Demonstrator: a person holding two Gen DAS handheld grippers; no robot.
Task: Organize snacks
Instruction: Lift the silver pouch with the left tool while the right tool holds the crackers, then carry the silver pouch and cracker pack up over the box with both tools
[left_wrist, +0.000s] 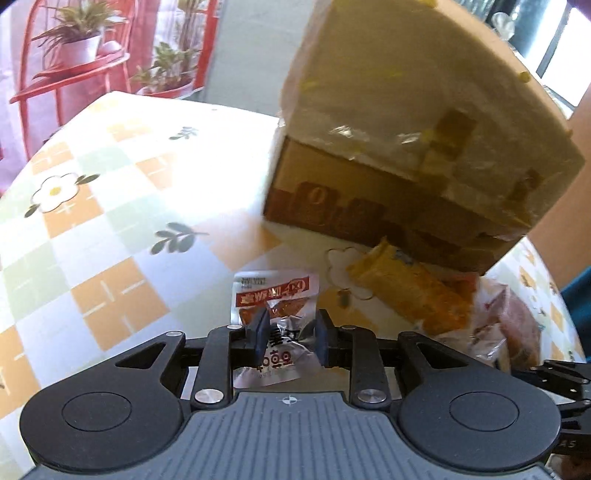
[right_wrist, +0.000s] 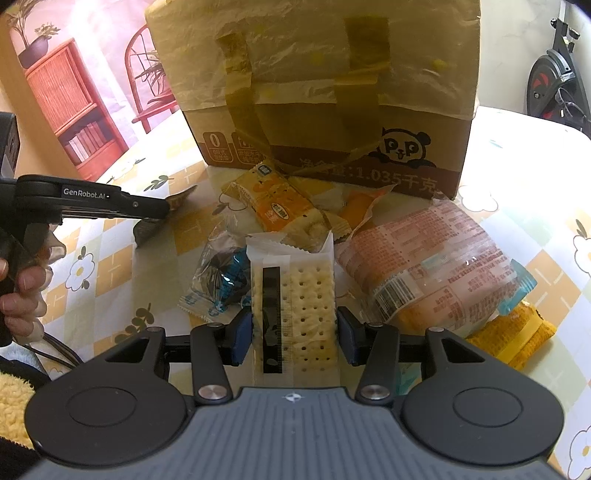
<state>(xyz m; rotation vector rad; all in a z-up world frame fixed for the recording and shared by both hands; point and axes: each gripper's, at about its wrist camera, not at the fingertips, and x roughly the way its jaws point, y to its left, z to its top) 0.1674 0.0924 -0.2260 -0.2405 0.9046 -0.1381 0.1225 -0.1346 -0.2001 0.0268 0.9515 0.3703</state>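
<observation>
The left gripper is clenched on a small silver and red snack packet, whose crumpled foil sits between the two blue pads. Only the left wrist view shows this packet plainly; in the right wrist view the left gripper enters from the left edge side-on, and the thing at its tip is too dark and small to make out there.

The right gripper grasps a clear-wrapped cracker pack, its pads pressed on either long side, the pack pointing away toward the far cardboard box. The left wrist view shows just a black corner of the right gripper at its lower right edge, and not the cracker pack.

The box stands on the checked, flower-print tablecloth, with yellowish tape over its upper part. The right wrist view alone reveals its panda print. Near its base lies an orange biscuit packet, seen blurred in the left wrist view. Left of the cracker pack lies a clear packet with blue and black contents; to its right rests a large pink-labelled bag, with a yellow packet partly beneath it.
</observation>
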